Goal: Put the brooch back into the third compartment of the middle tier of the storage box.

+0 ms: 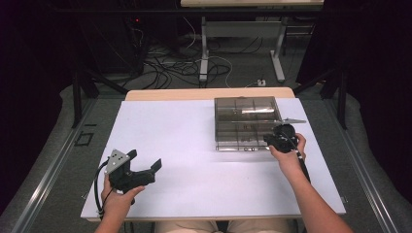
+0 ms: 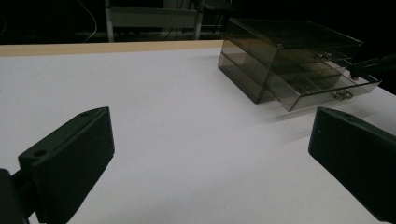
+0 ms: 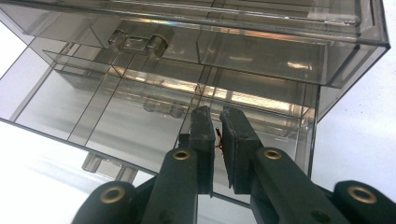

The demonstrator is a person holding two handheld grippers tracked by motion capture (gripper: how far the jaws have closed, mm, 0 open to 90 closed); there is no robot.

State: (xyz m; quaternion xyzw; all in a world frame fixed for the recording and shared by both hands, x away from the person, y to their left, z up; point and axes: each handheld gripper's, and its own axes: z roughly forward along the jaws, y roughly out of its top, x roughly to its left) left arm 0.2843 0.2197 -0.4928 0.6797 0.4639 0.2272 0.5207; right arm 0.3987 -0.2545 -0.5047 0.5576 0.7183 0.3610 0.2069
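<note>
- High view: a smoky clear-plastic drawer cabinet (image 1: 245, 121) sits on the white table sheet (image 1: 194, 145), right of the middle and towards the far edge. Its long axis runs left to right across the table, and its drawer fronts face the person.
- High view: the right gripper (image 1: 276, 141) is at the cabinet's near right corner, pointing away from the person into the box. The left gripper (image 1: 145, 162) hangs well apart at the near left, jaws spread wide with nothing between them.
- Left gripper view: the two black jaws stand far apart over bare white sheet. The cabinet (image 2: 280, 60) lies beyond at the upper right, its lowest drawer (image 2: 322, 86) pulled out towards the right, handle at its front.
- Right gripper view: the right gripper (image 3: 218, 126) has its jaws nearly together, a thin slit left, over the open divided drawer (image 3: 116, 121). A tiny reddish speck (image 3: 218, 140) shows in the slit; I cannot tell what it is.
- Right gripper view: above it an upper drawer (image 3: 210, 42) stays shut.
</note>
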